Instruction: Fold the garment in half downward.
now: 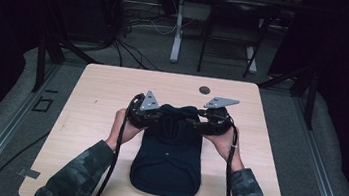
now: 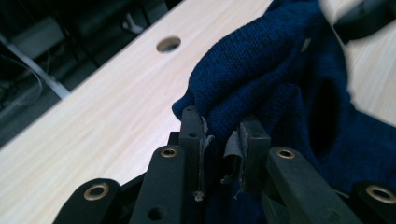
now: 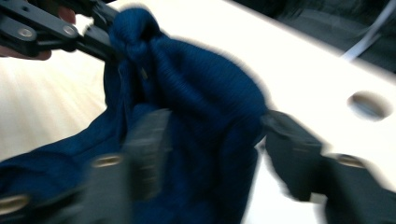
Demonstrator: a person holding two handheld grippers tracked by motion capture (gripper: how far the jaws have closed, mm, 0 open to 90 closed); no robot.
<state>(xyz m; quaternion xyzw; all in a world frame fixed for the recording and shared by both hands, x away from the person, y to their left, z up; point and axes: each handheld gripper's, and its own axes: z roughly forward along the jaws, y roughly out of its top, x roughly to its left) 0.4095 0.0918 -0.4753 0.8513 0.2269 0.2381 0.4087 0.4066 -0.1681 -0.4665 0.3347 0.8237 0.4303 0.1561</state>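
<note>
Currently the left gripper (image 2: 219, 140) is pinching the navy knit garment (image 1: 169, 153); the right gripper (image 3: 210, 140) is straddling it, jaws apart. Uneven pulling risks slippage.

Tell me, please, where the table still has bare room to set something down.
The table is bare along its left side and its right side, from the garment out to each edge, and across the far strip around the hole. The middle is crowded: the left gripper and the right gripper meet on the garment's far end.
</note>
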